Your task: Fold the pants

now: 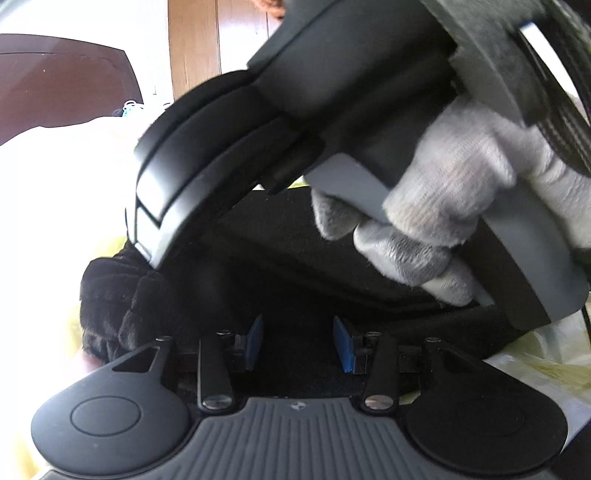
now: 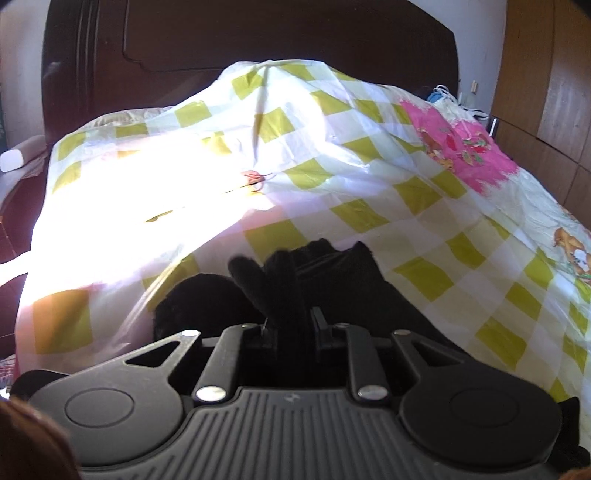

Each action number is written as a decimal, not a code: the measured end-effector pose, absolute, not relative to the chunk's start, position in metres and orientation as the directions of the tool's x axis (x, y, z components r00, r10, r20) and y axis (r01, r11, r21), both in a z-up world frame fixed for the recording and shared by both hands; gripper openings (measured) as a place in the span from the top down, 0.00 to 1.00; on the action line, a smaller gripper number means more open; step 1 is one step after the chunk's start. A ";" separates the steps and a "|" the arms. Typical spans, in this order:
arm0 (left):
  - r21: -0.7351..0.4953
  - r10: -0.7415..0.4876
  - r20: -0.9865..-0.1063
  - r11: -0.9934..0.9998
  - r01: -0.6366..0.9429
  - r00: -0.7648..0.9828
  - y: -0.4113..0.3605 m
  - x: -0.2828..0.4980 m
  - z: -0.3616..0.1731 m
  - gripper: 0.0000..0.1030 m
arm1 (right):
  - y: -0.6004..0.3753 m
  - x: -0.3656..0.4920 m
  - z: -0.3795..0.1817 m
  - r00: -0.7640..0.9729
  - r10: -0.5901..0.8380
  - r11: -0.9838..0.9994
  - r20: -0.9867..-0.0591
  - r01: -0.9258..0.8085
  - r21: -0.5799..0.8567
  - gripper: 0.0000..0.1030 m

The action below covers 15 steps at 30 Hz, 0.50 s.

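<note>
The black pants point(image 1: 280, 266) lie on the bed under both grippers. My left gripper point(image 1: 298, 341) is open, its blue pads point(image 1: 341, 345) apart just above the black cloth. The right gripper's body fills the upper part of the left wrist view, held by a grey-gloved hand point(image 1: 443, 206). In the right wrist view the right gripper point(image 2: 291, 325) is shut on a bunched fold of the black pants point(image 2: 284, 280), which sticks up between its fingers.
A yellow-and-white checked sheet point(image 2: 332, 184) with pink cartoon prints covers the bed. A dark wooden headboard point(image 2: 258, 33) stands behind it. Wooden wardrobe doors point(image 2: 546, 74) are at the right. Strong sunlight washes out the sheet's left side.
</note>
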State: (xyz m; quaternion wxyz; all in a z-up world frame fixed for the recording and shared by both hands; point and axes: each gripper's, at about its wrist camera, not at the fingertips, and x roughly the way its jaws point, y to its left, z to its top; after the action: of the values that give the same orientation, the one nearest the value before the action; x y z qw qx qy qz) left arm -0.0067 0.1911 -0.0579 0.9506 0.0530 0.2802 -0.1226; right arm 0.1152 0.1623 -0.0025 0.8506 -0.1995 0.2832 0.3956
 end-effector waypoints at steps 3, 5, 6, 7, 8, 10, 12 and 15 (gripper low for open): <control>0.039 -0.196 -0.552 0.965 0.261 0.810 0.196 -0.010 -0.057 0.48 | 0.166 0.109 -0.005 0.489 0.581 0.580 -0.651 -0.809 -0.090 0.91; 0.039 -0.194 -0.555 0.965 0.258 0.809 0.197 -0.013 -0.055 0.48 | 0.168 0.102 -0.006 0.505 0.570 0.574 -0.648 -0.809 -0.125 0.93; 0.036 -0.196 -0.552 0.966 0.257 0.811 0.198 -0.013 -0.054 0.48 | 0.169 0.099 -0.005 0.516 0.568 0.572 -0.642 -0.808 -0.143 0.93; 0.029 -0.200 -0.550 0.966 0.257 0.811 0.199 -0.015 -0.051 0.48 | 0.168 0.098 -0.004 0.524 0.567 0.578 -0.636 -0.803 -0.147 0.93; 0.022 -0.205 -0.547 0.966 0.258 0.811 0.199 -0.016 -0.051 0.48 | 0.167 0.098 -0.001 0.528 0.569 0.588 -0.631 -0.797 -0.137 0.93; 0.016 -0.211 -0.548 0.965 0.262 0.810 0.200 -0.017 -0.052 0.47 | 0.165 0.099 0.004 0.518 0.577 0.592 -0.631 -0.798 -0.114 0.93; 0.019 -0.207 -0.552 0.965 0.260 0.808 0.204 -0.020 -0.055 0.47 | 0.165 0.098 0.006 0.512 0.588 0.588 -0.626 -0.802 -0.103 0.93; 0.023 -0.195 -0.567 0.967 0.253 0.800 0.201 -0.021 -0.057 0.47 | 0.165 0.097 0.002 0.480 0.604 0.581 -0.636 -0.812 -0.061 0.93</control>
State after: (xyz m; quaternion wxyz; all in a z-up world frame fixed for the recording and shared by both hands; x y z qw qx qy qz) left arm -0.0207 0.2012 -0.0572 0.9474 0.0487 0.2933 -0.1182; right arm 0.0966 0.1654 0.0017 0.8412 -0.1804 0.2875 0.4209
